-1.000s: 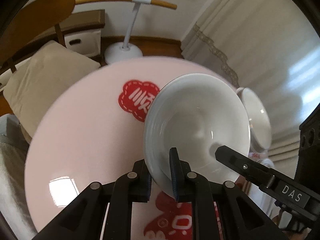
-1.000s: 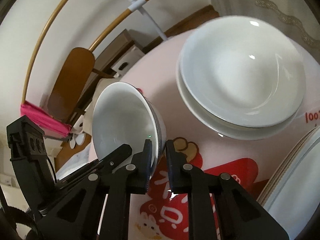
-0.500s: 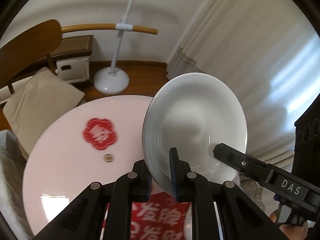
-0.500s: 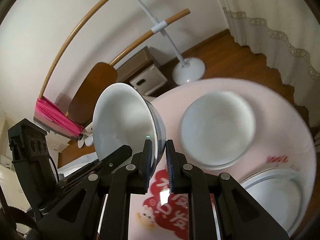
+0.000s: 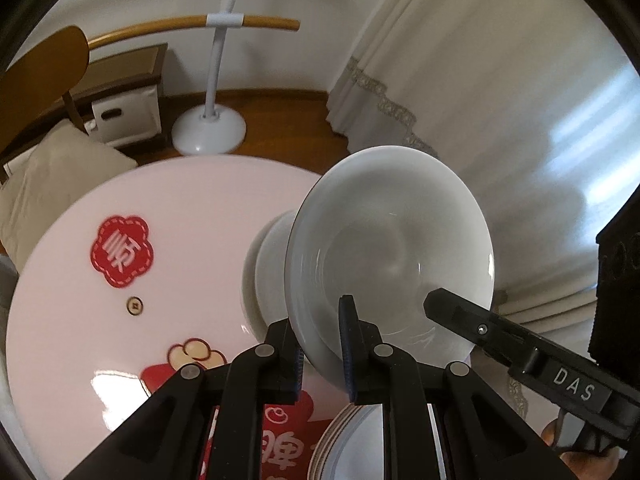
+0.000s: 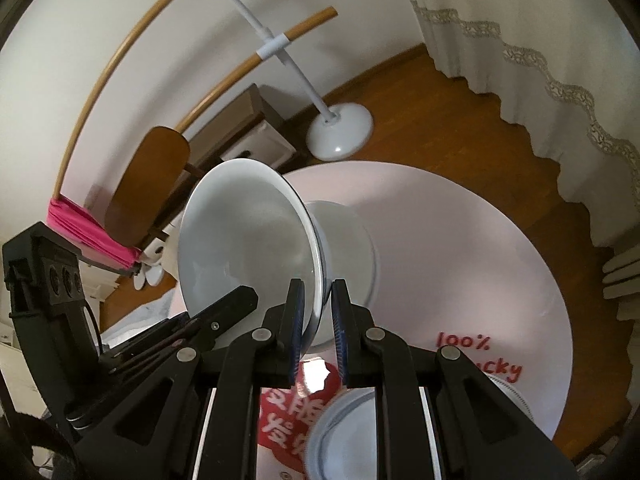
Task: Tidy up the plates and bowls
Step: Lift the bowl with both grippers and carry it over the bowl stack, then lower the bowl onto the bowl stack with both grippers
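1. Left gripper: black plastic jaws with blue ribbed pads, closed tight on the near rim of a white bowl. The bowl is glossy glazed ceramic, tilted on edge above the round table, its hollow turned to the right of the left wrist view.
2. Right gripper: the same build, jaws pinched on the rim of the same white bowl, hollow turned to the left in the right wrist view. The opposite gripper's finger shows inside the hollow in each view.
3. Hidden parts: the bowl covers most of a stack of white dishes on the table behind it; how many pieces the stack holds cannot be told.
4. Plate stack: flat white plates with layered pale edges, at the near table edge, cut off by the frame and crossed by the gripper frames.
5. Table surface: smooth pale pink, reflective, with red printed motifs; the near print is partly hidden and blurred.
6. Person's fingertips: barely visible at the lower right of the left wrist view, behind the right gripper's body marked "DAS".
7. Background: white floor stand with round base on dark wooden flooring; cream curtain with scalloped lace hem; wooden chair.
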Available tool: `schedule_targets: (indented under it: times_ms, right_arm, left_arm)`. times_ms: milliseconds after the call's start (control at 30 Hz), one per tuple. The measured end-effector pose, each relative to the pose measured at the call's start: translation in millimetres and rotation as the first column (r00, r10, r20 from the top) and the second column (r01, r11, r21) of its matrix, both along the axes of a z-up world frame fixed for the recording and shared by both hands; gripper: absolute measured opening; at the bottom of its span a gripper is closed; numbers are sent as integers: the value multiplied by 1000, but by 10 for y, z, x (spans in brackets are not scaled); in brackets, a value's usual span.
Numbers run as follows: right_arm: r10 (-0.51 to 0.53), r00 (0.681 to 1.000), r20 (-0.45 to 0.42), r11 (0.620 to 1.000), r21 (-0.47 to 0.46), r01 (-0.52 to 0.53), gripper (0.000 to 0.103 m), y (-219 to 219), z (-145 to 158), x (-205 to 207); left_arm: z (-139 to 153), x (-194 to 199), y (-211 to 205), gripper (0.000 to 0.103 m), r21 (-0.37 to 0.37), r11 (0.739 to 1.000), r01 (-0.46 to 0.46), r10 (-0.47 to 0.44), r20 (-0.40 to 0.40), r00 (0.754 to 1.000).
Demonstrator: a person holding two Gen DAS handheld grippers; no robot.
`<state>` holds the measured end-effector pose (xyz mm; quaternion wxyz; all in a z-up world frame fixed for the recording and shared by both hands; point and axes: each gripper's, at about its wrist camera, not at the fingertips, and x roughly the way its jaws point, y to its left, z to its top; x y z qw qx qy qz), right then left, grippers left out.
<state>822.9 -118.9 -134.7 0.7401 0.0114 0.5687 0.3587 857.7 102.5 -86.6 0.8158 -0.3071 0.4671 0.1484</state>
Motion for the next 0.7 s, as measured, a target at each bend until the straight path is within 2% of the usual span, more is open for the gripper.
schedule_targets:
  times_ms: [400, 533, 700]
  right_arm:
    - [24, 1000, 16, 996, -87, -22, 14, 85, -132, 8]
    - [50, 997, 52, 988, -146, -42, 14, 148, -150, -15]
    - [59, 995, 75, 984, -174, -45, 15, 196, -155, -31]
  left_arm:
    - [-55, 61, -54, 12, -30, 999, -13, 11, -50, 999]
    - [-85, 83, -68, 12, -34, 999, -9, 7, -57, 998]
    - [-132, 99, -20, 12, -42, 999, -11, 9, -55, 998]
